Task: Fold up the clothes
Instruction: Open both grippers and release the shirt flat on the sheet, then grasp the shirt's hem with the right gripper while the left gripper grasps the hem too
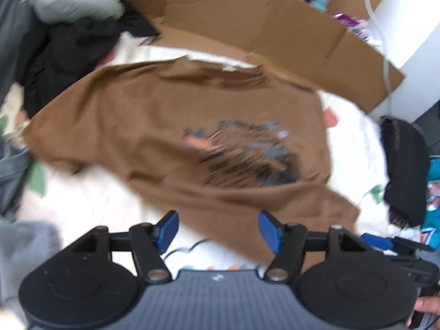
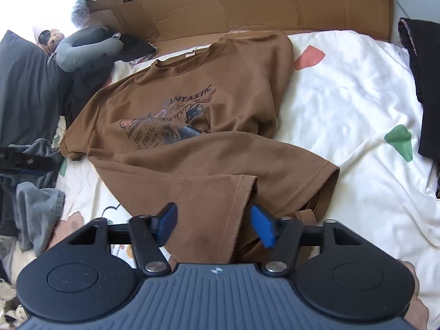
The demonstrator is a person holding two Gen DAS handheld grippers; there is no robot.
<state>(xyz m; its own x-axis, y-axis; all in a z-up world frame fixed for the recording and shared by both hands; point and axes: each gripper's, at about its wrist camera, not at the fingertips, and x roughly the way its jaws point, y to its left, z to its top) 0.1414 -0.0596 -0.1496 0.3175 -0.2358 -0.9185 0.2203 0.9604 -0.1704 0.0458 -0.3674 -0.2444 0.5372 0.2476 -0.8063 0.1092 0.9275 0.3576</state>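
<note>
Brown T-shirt lies ahead, long axis near-to-far, collar far. Your right gripper nearer: hem between half-open jaws, pads not pressing. Left gripper wide, empty.

Ahead of the right gripper, whose jaws stand apart, brown t-shirt fabric fills the gap between them. To their right the white quilt lies bare up to a black garment. Leftward, grey clothes crowd; beyond, cardboard walls the far side.
</note>
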